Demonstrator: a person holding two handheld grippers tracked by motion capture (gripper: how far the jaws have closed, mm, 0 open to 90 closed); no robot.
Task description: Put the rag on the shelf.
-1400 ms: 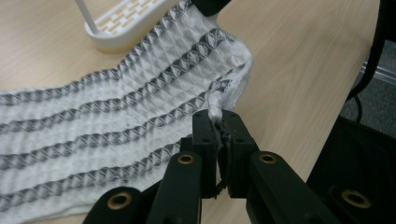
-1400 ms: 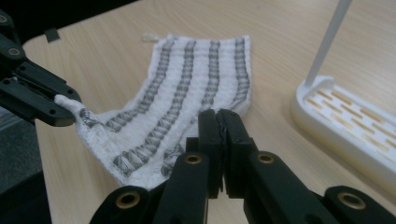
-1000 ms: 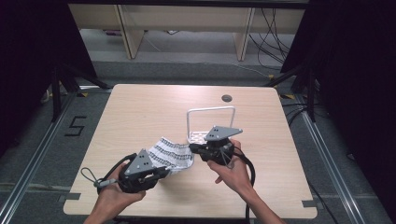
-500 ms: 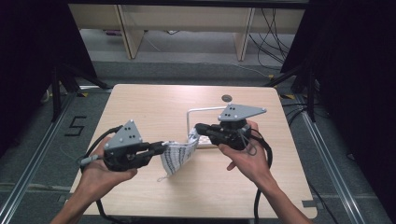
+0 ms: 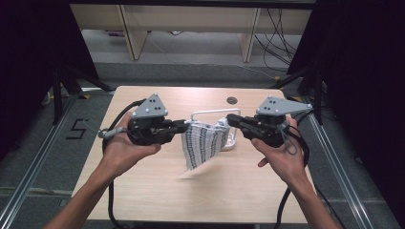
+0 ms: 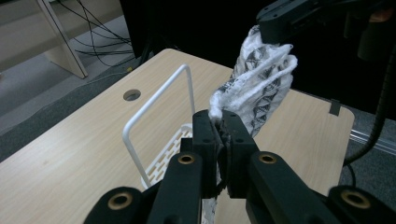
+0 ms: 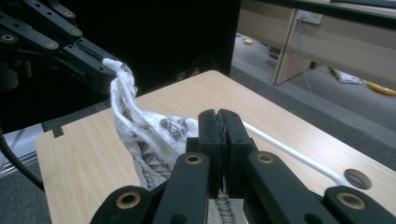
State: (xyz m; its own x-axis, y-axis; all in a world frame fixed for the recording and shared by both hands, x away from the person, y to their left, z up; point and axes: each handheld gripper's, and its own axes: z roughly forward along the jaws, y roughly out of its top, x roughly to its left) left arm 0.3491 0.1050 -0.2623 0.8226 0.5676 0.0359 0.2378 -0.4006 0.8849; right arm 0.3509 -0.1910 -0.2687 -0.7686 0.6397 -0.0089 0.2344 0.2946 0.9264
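Both tongs are clamped tight on the patterned cloth (image 5: 203, 144): left gripper (image 5: 184, 126) pinches one top corner, right gripper (image 5: 230, 119) the other, so it hangs between them above the table (image 5: 143, 191). White rack (image 5: 208, 113) stands just behind, open tabletop in front.
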